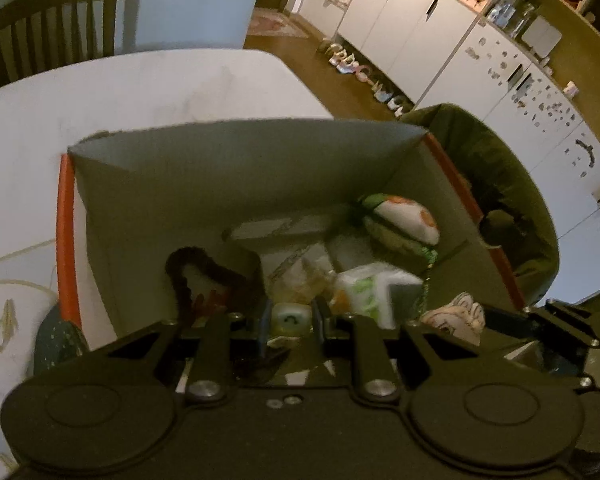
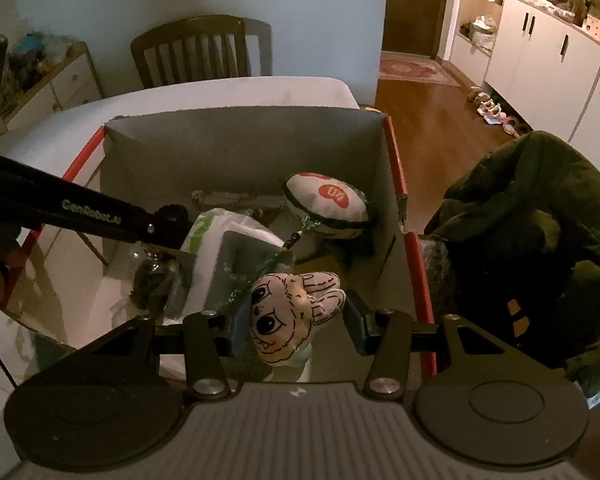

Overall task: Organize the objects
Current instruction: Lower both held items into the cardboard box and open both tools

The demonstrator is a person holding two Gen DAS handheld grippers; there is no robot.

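An open cardboard box (image 1: 204,184) with orange edges stands on the white table (image 1: 148,84). In it lie a green, white and orange plush (image 1: 404,220), a white-green pack (image 1: 376,288), a black fuzzy loop (image 1: 204,268) and crinkled clear plastic (image 1: 300,276). My left gripper (image 1: 292,316) is low inside the box, shut on a small white-green object (image 1: 290,319). My right gripper (image 2: 296,324) hovers over the box's near right corner, its blue pads (image 2: 356,320) closed on a pink rabbit-face plush (image 2: 288,312). The left gripper's arm (image 2: 80,212) crosses the right wrist view.
A dark green garment (image 2: 540,232) is draped over something just right of the box (image 2: 396,176). A wooden chair (image 2: 200,48) stands behind the table (image 2: 220,92). White cabinets (image 2: 540,48) line the far right wall. A fish-pattern cloth (image 1: 4,320) lies left of the box.
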